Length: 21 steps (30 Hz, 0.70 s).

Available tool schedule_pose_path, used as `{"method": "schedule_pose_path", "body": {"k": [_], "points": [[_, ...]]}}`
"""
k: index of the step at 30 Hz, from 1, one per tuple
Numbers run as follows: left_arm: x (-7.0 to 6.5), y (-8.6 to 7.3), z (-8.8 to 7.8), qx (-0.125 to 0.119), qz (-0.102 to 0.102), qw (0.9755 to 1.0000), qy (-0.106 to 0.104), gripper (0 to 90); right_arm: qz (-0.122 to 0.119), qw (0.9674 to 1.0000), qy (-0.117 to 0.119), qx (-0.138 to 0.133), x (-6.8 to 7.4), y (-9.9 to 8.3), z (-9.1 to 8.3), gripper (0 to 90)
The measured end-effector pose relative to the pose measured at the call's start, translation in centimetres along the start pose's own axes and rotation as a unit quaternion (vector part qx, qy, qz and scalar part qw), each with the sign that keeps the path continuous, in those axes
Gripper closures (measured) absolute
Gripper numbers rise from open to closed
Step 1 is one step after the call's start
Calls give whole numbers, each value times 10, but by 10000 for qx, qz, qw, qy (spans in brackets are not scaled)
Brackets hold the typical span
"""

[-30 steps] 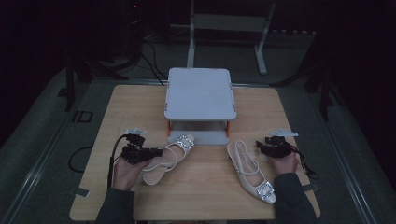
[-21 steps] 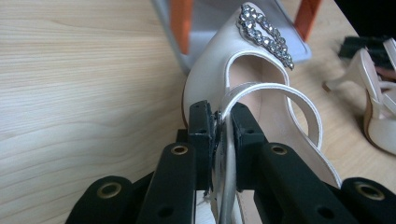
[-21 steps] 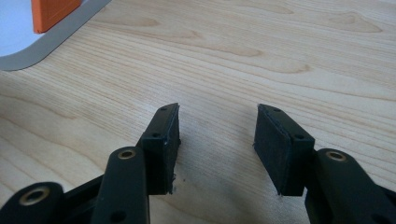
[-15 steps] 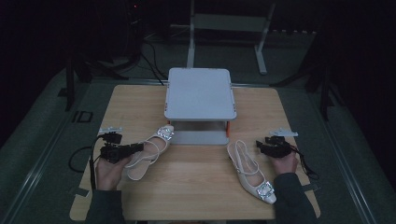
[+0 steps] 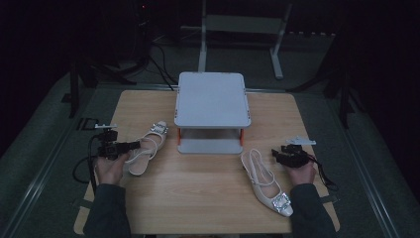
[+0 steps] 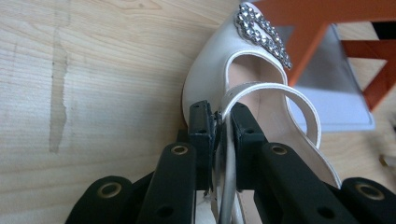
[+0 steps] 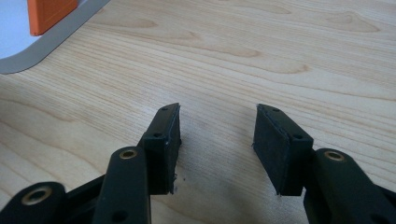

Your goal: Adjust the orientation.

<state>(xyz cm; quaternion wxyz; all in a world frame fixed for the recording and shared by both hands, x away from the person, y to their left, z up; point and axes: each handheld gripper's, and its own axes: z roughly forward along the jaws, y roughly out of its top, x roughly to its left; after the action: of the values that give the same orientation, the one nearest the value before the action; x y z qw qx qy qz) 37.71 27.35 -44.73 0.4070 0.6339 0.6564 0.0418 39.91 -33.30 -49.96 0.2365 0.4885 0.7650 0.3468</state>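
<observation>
A white slingback shoe [image 5: 149, 145] with a rhinestone buckle lies at the table's left, toe toward the stand. My left gripper [image 5: 133, 146] is shut on its heel strap. In the left gripper view the strap [image 6: 227, 100] runs between the closed pads, and the shoe [image 6: 208, 77] stretches ahead to its buckle. The matching second shoe [image 5: 265, 182] lies at the right, its buckled toe toward the front edge. My right gripper [image 5: 275, 154] rests open just right of that shoe's heel. In the right gripper view, bare wood shows between the jaws of my right gripper [image 7: 217, 135].
A grey two-tier stand [image 5: 212, 99] with orange posts sits at the back middle of the wooden table [image 5: 198, 198]. A corner of the stand [image 7: 44, 28] shows ahead of the right jaws. Cables trail off both table sides.
My left hand has slid left across the table, drawing the left shoe with it, away from the stand. The right gripper and right shoe have stayed where they were.
</observation>
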Motion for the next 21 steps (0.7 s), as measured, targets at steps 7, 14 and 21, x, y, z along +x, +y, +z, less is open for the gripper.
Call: {"method": "schedule_pose_path", "body": {"k": [7,14,21], "points": [[9,15,15,51,-161,9994,288,816,12,10000,0,-3,0,0,0,513],[12,17,23,150,-61,9973,711,812,19,10000,4,6,1,0,0,517],[10,19,27,252,380,9940,991,766,9,10000,22,6,2,0,0,514]]}}
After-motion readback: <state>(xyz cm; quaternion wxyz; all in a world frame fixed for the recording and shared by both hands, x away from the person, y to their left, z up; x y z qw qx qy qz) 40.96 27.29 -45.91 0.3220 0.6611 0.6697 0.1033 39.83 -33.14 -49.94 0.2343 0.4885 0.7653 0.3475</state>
